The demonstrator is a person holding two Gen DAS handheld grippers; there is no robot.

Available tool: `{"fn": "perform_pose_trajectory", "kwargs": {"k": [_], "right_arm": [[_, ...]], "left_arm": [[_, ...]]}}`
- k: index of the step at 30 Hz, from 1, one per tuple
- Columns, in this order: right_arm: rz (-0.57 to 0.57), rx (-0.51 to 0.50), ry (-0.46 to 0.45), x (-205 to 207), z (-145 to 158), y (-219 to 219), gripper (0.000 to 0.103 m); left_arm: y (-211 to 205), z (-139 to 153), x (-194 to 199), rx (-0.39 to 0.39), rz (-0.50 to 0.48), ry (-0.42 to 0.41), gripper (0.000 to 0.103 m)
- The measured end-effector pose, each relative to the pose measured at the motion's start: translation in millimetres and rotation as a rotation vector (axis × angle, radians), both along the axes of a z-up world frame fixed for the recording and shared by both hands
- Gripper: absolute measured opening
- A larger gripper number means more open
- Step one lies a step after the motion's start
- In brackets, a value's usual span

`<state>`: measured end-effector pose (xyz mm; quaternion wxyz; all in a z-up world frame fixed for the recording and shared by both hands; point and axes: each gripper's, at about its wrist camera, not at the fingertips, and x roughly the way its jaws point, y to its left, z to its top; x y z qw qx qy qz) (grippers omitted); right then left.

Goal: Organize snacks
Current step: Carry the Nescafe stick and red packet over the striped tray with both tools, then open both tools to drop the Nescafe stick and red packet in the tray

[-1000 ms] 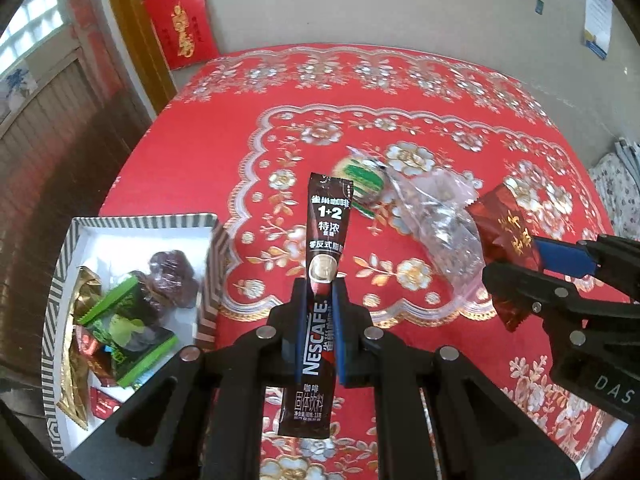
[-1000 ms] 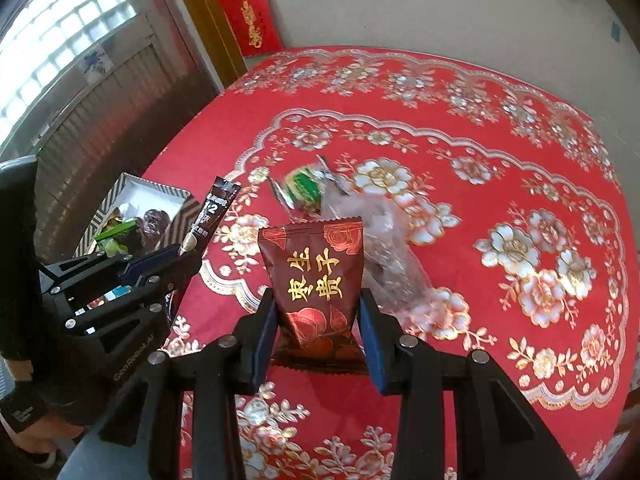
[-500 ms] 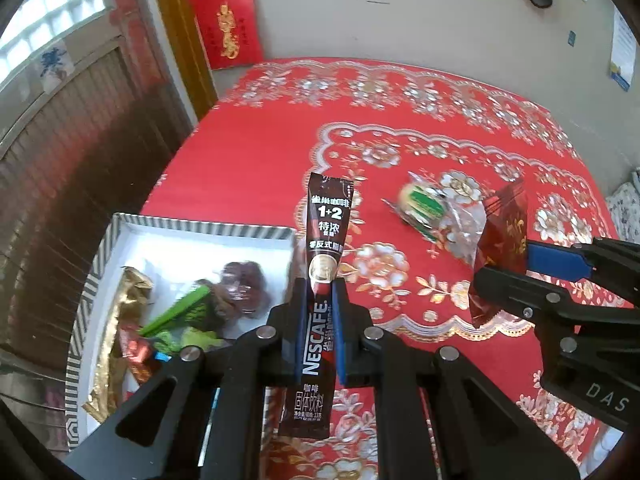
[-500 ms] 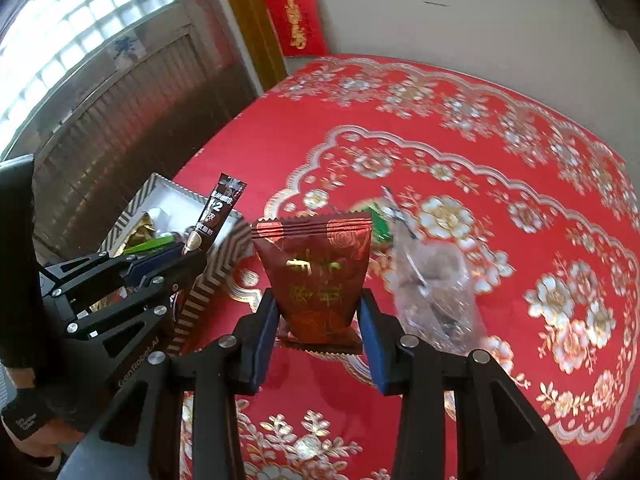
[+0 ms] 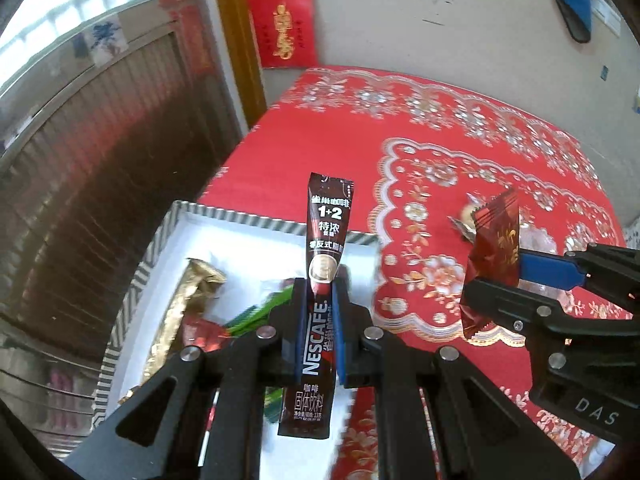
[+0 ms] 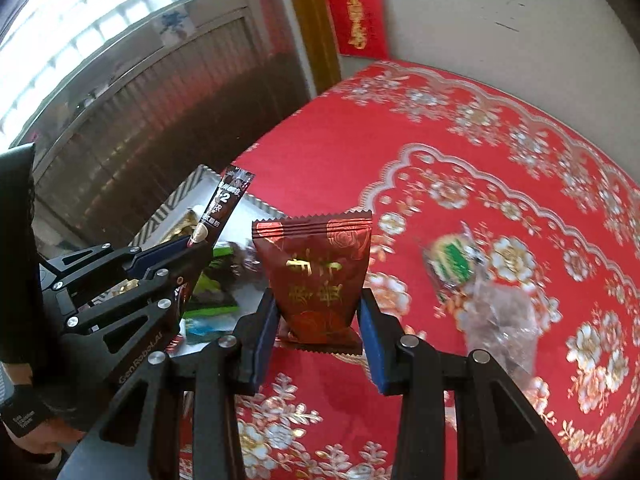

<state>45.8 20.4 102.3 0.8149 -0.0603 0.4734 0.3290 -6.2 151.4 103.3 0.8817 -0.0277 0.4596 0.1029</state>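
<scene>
My left gripper (image 5: 320,300) is shut on a dark Nescafe coffee stick (image 5: 326,248), held upright above the white box with a striped rim (image 5: 256,222). The box holds a gold wrapper (image 5: 180,304), green packets and a red one. My right gripper (image 6: 318,320) is shut on a dark red snack pouch (image 6: 320,272), held above the red tablecloth just right of the box (image 6: 172,204). The pouch (image 5: 494,264) and right gripper (image 5: 500,280) show in the left wrist view; the left gripper (image 6: 196,244) and the stick (image 6: 226,204) show in the right wrist view.
A green-labelled snack (image 6: 450,258) and a clear plastic bag (image 6: 500,320) lie on the flowered red tablecloth (image 6: 460,128) to the right. A wall with red paper hangings (image 5: 282,22) stands behind the table. A slatted door and window are at the left.
Both grippers have moved left with their packets. The left gripper with the coffee stick now sits over the box; the right gripper with the pouch has come closer to the box's edge.
</scene>
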Motion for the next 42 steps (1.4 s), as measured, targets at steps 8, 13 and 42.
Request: {"fn": "perform_pose_trajectory", "kwargs": {"k": [8,13,42], "right_arm": [[0.085,0.001,0.006,-6,-2,36,0.04],[0.134,-0.001,0.013,-11,-4,57,0.04],[0.291,-0.021,0.111,-19,-37,132,0.041]], "left_arm": [[37,-1,-16,0.01,0.085,0.003,0.013],[56,-5,-27,0.014,0.128,0.01,0.013],[98,-34,-53,0.017,0.227,0.082,0.013]]}}
